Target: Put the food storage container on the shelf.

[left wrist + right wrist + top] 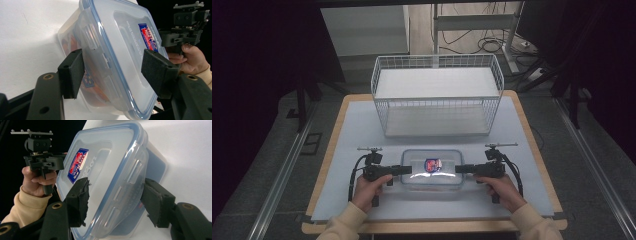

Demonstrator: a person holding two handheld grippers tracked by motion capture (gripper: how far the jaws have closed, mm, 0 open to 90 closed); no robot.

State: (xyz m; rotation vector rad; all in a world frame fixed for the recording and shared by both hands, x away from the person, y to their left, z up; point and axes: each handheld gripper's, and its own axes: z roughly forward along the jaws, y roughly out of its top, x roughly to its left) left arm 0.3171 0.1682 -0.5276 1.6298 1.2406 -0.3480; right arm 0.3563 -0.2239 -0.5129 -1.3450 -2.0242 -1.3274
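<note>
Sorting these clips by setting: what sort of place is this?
Probably a lab or workshop data-recording station, not a home kitchen: a covered table between dark curtains, loose cables on the floor behind, and handheld grippers, left and right, around a plastic container.

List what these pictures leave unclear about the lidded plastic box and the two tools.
- Contents of the box: left gripper view, blurred by its cloudy wall; only orange shapes show.
- Label wording: high view, too small.
- Whether the left tool and right tool touch the box: unclear; jaws straddle its ends.
</note>
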